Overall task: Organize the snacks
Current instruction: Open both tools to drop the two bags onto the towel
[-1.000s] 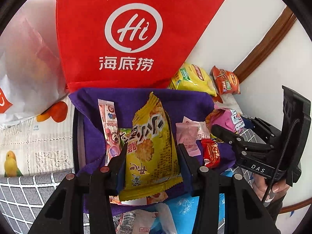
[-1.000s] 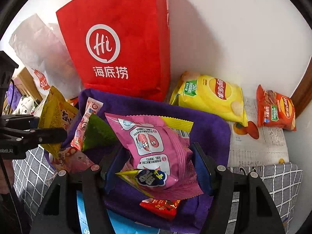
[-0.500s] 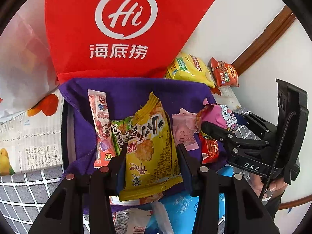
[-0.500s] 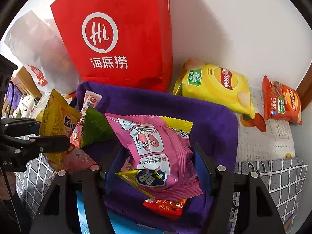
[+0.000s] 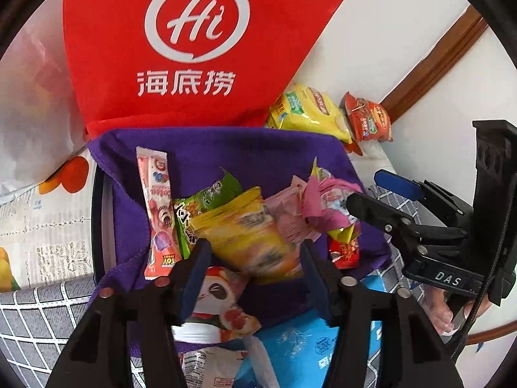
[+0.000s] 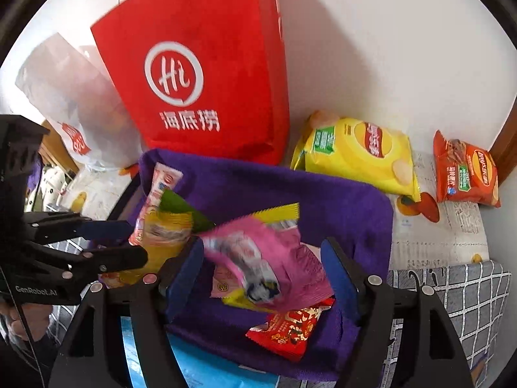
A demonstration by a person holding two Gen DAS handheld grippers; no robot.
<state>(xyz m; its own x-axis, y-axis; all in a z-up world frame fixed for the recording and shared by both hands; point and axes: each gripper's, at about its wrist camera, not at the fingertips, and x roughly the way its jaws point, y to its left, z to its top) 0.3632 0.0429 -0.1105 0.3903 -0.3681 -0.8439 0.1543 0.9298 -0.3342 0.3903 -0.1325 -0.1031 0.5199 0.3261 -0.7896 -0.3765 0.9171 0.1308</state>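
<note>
Both jaws are opening at once: the left gripper (image 5: 255,252) lets go of the yellow packet (image 5: 248,229) and the right gripper (image 6: 263,268) lets go of the pink packet (image 6: 258,255), a second ago firmly pinched, now blurred, dropping into the purple-lined basket (image 6: 323,194). Two more snacks sorted.

Red bag (image 6: 206,74), newspaper (image 6: 442,236), checked cloth (image 6: 458,291)

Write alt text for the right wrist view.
The right gripper is opening and a blurred pink snack packet drops between its fingers onto a purple cloth-lined tray. A red paper bag stands behind; the left gripper is at left.
</note>
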